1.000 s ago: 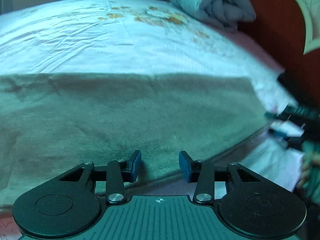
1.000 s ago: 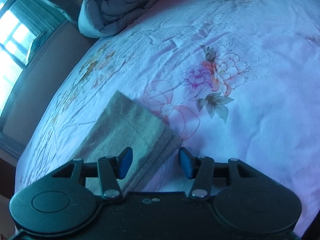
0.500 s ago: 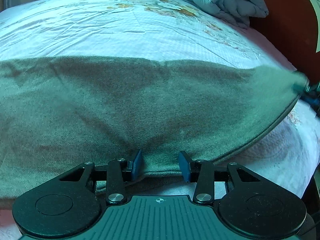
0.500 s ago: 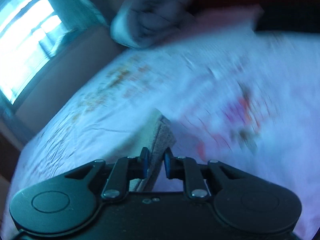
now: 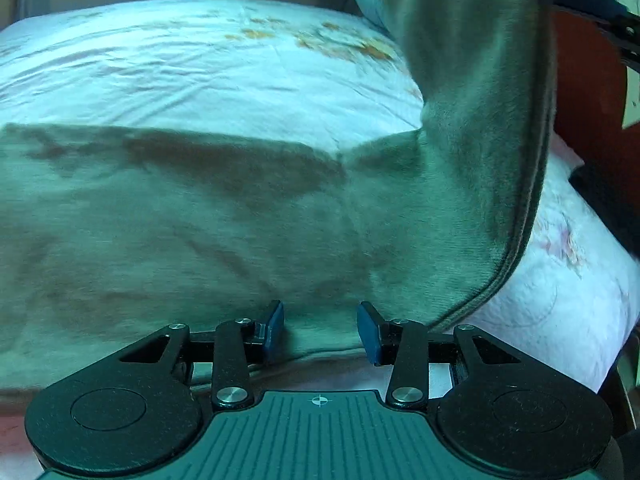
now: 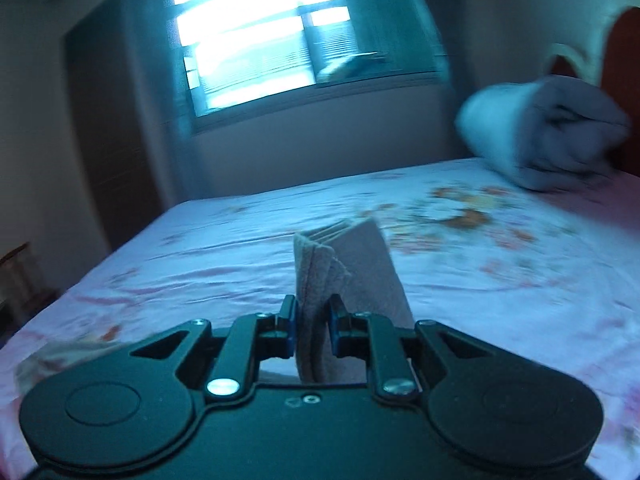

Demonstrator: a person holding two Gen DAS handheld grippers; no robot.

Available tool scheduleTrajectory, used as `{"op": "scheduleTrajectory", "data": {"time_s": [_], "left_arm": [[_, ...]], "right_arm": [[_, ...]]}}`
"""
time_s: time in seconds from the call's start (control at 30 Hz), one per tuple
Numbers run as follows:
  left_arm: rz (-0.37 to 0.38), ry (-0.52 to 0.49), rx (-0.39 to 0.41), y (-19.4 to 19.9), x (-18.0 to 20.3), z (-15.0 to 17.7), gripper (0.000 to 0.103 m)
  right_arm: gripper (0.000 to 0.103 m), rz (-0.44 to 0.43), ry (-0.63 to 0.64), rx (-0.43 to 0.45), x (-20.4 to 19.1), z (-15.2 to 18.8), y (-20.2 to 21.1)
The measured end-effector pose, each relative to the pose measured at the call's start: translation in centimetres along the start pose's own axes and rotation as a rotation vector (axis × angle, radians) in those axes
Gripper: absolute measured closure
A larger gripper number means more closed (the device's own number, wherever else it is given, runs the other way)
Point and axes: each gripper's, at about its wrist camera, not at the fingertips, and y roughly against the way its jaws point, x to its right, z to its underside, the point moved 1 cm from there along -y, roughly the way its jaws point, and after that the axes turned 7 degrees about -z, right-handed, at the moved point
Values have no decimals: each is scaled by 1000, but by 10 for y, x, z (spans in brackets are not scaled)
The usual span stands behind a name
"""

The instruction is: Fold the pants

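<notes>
The pants [image 5: 168,216] lie on the bed [image 5: 200,64] as a long grey-green band, already doubled lengthwise, to judge by the stacked layers visible at the gripped end in the right wrist view. Most of the garment rests flat on the floral sheet. One end [image 5: 480,120] is raised off the bed and stands up at the right of the left wrist view, its hemmed edge curving down to the flat part.

The right gripper [image 6: 312,330] holds that raised end. Its jaws have just been closing, and they now press on a stack of several fabric layers [image 6: 348,264] that protrudes upright between them. The gripper is clear of the bed, and the sheet behind it is blurred.

The left gripper [image 5: 320,330] sits low at the near edge of the flat part of the pants. Its jaws stand partly apart. The cloth edge passes between and under them, but the pads do not press on it; nothing is gripped there.

Assessment of progress: the lengthwise fold appears complete. The crosswise fold is in its first stage, with one end picked up and not yet carried over the rest. Remaining, as judged: bring the lifted end across onto the far end, align the edges, release, and possibly fold once more and smooth.

A rolled grey quilt [image 6: 552,136] lies at the head of the bed, well apart from the pants, and a bright window [image 6: 280,32] is set in the far wall.
</notes>
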Motion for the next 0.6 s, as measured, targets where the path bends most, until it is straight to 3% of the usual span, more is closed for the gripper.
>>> {"op": "scheduleTrajectory", "data": {"time_s": [0.13, 0.37, 0.43, 0.6], "left_arm": [[-48, 114, 39, 36, -59, 7, 60], [-260, 246, 98, 105, -189, 40, 60], [-306, 280, 109, 118, -215, 47, 60], [-338, 363, 118, 133, -257, 61, 60]], "right_arm": [[96, -98, 30, -37, -33, 3, -23], [96, -201, 93, -114, -101, 45, -69], [96, -214, 127, -135, -124, 65, -83], [95, -184, 216, -234, -173, 122, -116]]}}
